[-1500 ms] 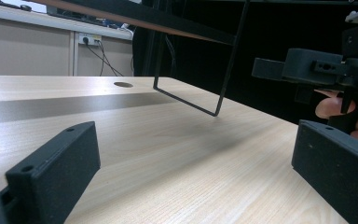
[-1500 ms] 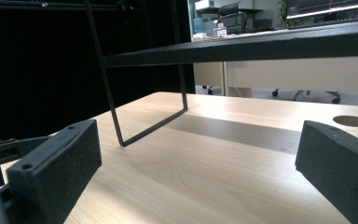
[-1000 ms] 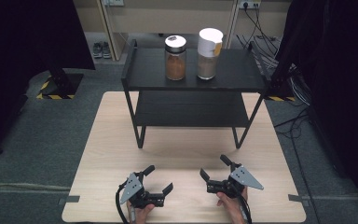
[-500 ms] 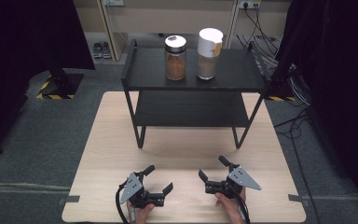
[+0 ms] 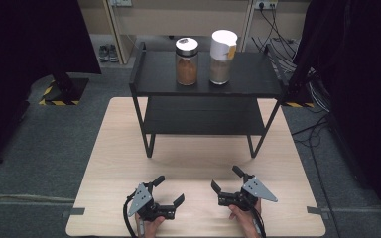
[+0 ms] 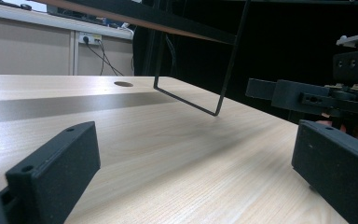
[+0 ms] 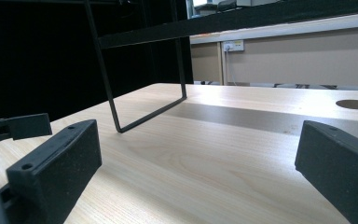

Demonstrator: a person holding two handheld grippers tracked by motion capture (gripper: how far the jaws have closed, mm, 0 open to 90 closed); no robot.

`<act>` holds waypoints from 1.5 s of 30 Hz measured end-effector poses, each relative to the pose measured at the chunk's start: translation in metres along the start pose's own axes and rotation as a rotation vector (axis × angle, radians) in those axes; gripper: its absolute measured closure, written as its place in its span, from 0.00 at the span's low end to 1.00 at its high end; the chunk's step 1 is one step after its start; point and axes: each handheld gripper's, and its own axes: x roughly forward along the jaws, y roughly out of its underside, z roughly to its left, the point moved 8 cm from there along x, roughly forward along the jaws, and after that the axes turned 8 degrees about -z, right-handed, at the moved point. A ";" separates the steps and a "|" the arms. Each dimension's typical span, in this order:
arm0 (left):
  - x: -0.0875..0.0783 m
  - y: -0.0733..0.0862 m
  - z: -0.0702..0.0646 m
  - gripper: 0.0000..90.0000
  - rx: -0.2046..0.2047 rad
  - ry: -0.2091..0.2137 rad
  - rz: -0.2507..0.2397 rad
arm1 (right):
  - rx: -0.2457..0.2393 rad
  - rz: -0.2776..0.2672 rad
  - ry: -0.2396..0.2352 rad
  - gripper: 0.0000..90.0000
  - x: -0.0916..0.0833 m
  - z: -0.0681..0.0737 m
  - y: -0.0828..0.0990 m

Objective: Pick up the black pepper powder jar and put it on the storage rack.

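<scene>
Both the left claw (image 5: pixel 169 189) and right claw (image 5: pixel 225 179) rest wide open and empty on the desk (image 5: pixel 114 144), the upright brown jar (image 5: pixel 186 61) and white-lidded jar (image 5: pixel 222 57) standing well ahead on the shelf (image 5: pixel 258 82), roughly midway between them.

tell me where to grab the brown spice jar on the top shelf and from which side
Grip the brown spice jar around its glass body, below the lid, coming level from the front. It stands upright near the shelf's front edge with open air before it. The white-lidded jar stands close on its right, so the open left hand-held gripper probably suits best, jaws straddling the body sideways.
</scene>
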 end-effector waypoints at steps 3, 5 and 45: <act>0.000 0.000 0.000 0.00 0.002 0.001 -0.001 | -0.002 0.000 -0.001 0.01 0.001 0.000 0.000; -0.001 0.000 0.000 0.00 0.003 0.004 -0.003 | -0.001 0.002 0.003 0.01 0.001 0.001 0.001; 0.000 0.000 0.000 0.00 0.002 0.003 0.002 | 0.012 -0.004 0.013 0.01 -0.001 -0.003 0.000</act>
